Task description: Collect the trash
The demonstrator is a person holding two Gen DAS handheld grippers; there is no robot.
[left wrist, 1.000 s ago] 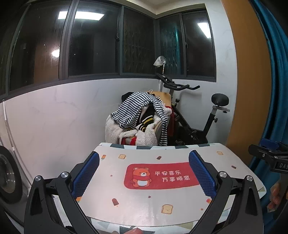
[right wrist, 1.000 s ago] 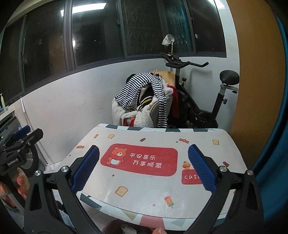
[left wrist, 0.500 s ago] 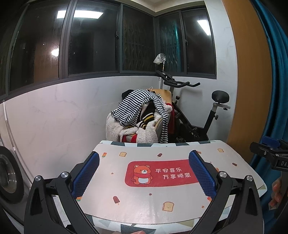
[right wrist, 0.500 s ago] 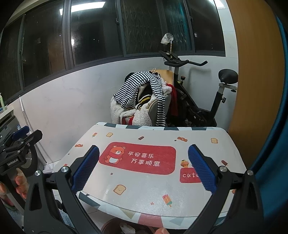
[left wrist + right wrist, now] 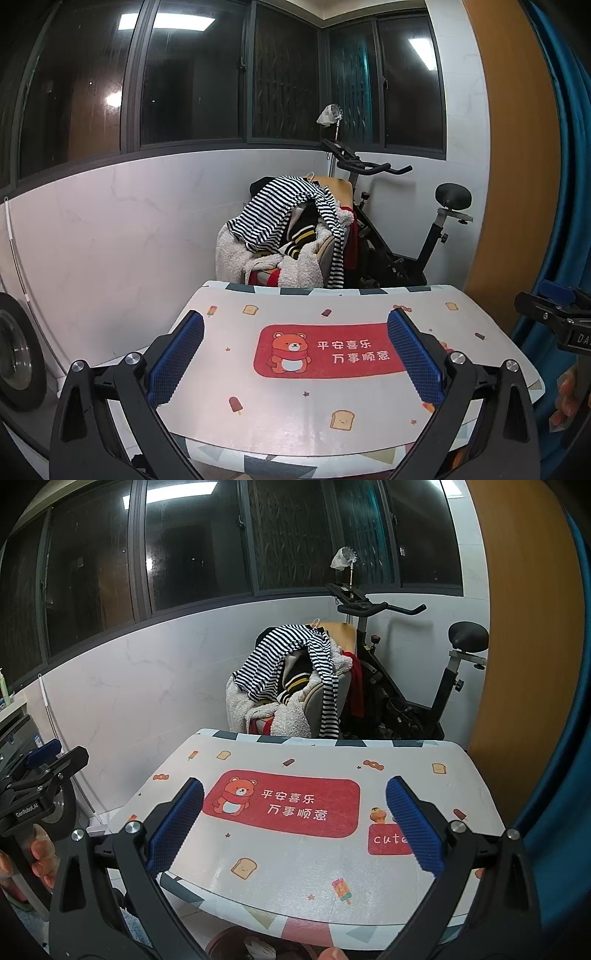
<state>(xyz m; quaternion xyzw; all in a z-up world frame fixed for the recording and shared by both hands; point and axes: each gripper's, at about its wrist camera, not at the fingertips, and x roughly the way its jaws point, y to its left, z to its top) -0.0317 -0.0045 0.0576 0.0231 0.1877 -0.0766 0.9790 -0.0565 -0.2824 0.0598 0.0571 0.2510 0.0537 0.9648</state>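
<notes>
My left gripper (image 5: pixel 295 350) is open and empty, held above the near part of a small table (image 5: pixel 280 413) with a white printed cover and a red bear panel. My right gripper (image 5: pixel 294 823) is open and empty above the same table (image 5: pixel 295 871). No trash shows on the tabletop. A dark round container (image 5: pixel 255 946) with something pale inside sits under the table's near edge in the right wrist view. The right gripper also shows at the right edge of the left wrist view (image 5: pixel 554 314), and the left gripper at the left edge of the right wrist view (image 5: pixel 40 775).
A chair heaped with clothes (image 5: pixel 291 236) and an exercise bike (image 5: pixel 399 229) stand behind the table against a white wall. A blue curtain (image 5: pixel 569 184) and an orange panel hang on the right. A washing machine (image 5: pixel 14 354) stands at the left.
Both grippers have tilted slightly, so the table sits a little lower and farther in each view. Both stay open and empty.
</notes>
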